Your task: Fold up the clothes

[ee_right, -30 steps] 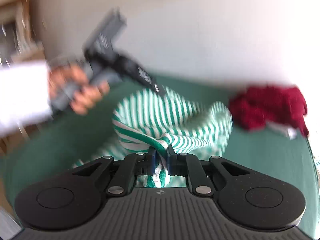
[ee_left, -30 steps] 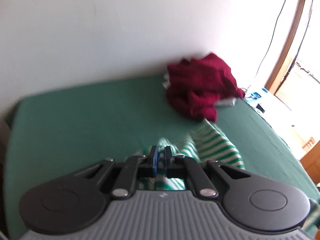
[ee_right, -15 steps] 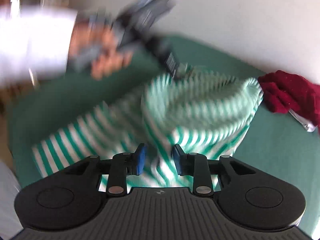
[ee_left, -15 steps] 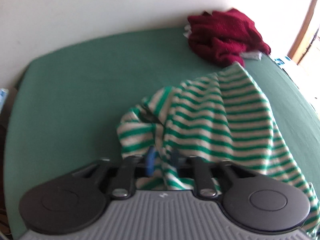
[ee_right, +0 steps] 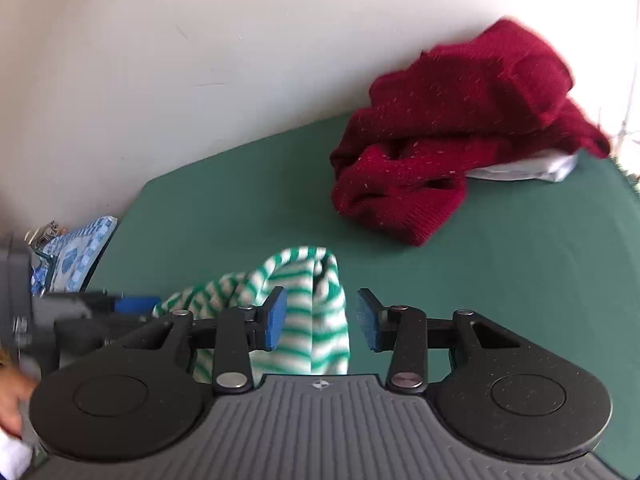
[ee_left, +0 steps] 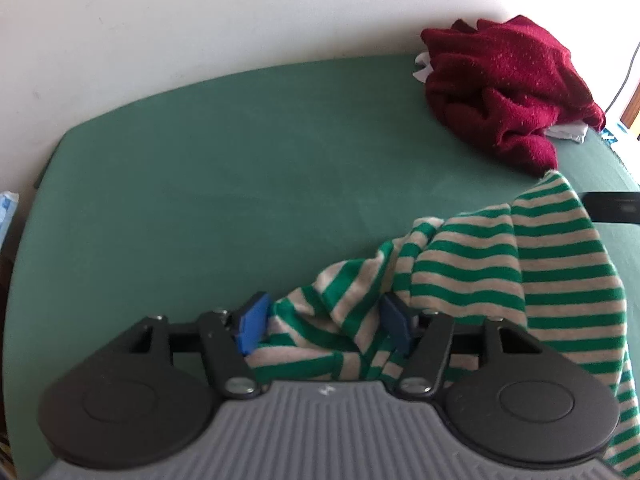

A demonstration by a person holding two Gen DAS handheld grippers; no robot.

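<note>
A green-and-white striped garment (ee_left: 472,264) lies bunched on the green bed sheet (ee_left: 224,184). My left gripper (ee_left: 324,326) is open, its blue pads spread with loose striped cloth lying between them. In the right wrist view the striped garment (ee_right: 308,304) rises in a hump between the spread blue pads of my right gripper (ee_right: 320,320), which is open too. A crumpled dark red sweater (ee_left: 508,88) sits at the far right of the bed, and the right wrist view shows the red sweater (ee_right: 452,140) close ahead.
White cloth (ee_right: 528,166) pokes out under the red sweater. A white wall (ee_left: 200,16) runs behind the bed. A blue patterned item (ee_right: 76,252) lies off the bed's left edge. The other gripper's body (ee_right: 68,320) and a hand (ee_right: 12,396) are at the left.
Both grippers have opened and let go of the striped garment, which has dropped onto the sheet. Both have moved nearer the bed and the red sweater.
</note>
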